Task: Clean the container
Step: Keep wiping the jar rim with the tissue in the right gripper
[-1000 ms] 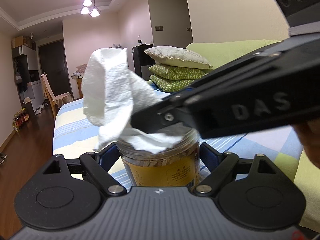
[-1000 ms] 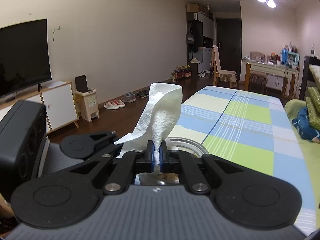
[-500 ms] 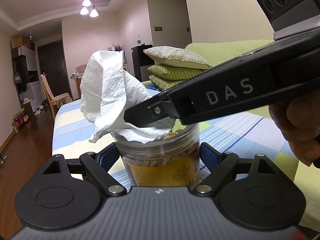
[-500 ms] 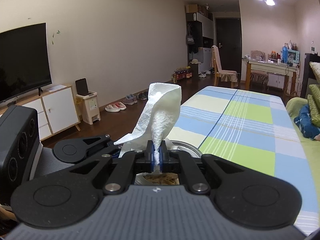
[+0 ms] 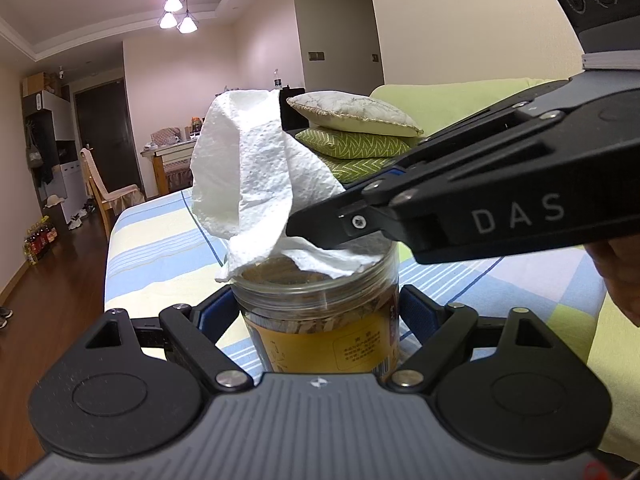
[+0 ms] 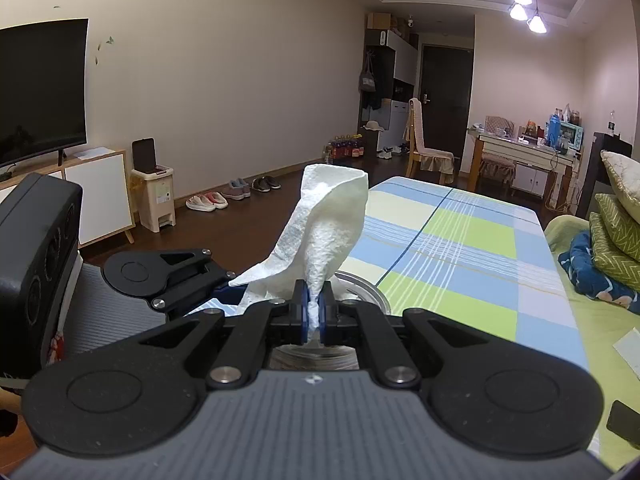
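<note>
Here, in the left wrist view, the left gripper [image 5: 318, 312] is clamped on a clear plastic jar [image 5: 320, 312] with a yellow label, one blue pad on each side of it, above a striped tablecloth [image 5: 160, 248]. The right gripper [image 5: 316, 222] reaches in from the right and presses a crumpled white paper towel [image 5: 256, 184] onto the jar's open mouth.

In the right wrist view, the right gripper [image 6: 315, 314] has its jaws pinched together on the paper towel [image 6: 324, 232], which stands up above them. The jar's rim [image 6: 372, 294] shows just beyond, and the left gripper's linkage [image 6: 168, 274] lies at left.
</note>
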